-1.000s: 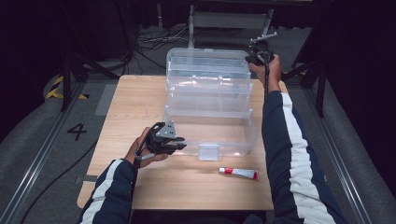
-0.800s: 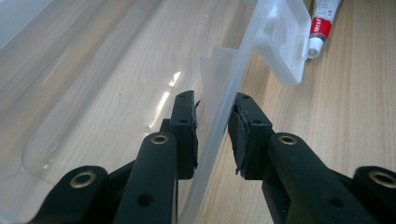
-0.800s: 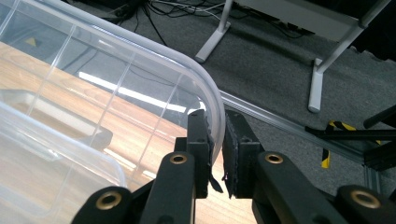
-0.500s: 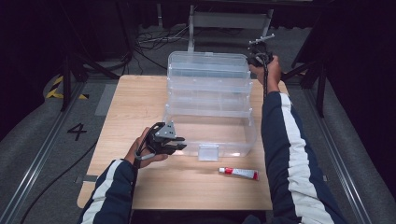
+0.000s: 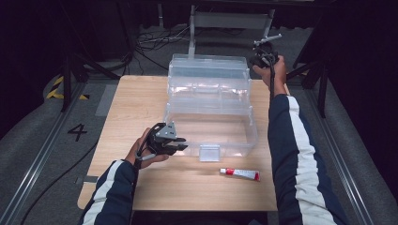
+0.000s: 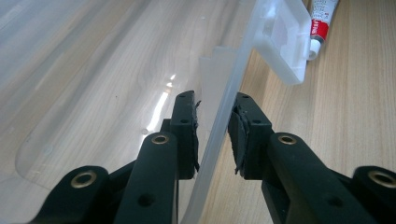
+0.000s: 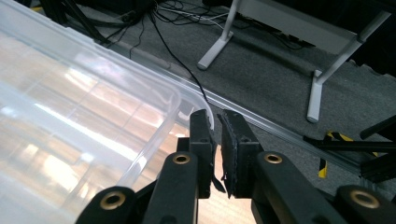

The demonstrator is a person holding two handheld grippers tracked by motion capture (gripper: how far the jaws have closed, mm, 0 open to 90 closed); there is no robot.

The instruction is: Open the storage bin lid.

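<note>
From above we see the clear plastic box [image 5: 209,105] mid-worktop [image 5: 117,122], left tongs [image 5: 180,146] at its near wall, right tongs [image 5: 259,58] at its far right corner; our left gripper view shows them clamped on that wall; our right gripper view shows tongs [image 7: 217,140] nearly shut beside the rim, gripping nothing

Overhead light falls brightly on the desk [image 5: 141,108] while its surroundings stay dark. White glare streaks the clear plastic box [image 6: 116,93], and the high view is soft and slightly grainy.
</note>
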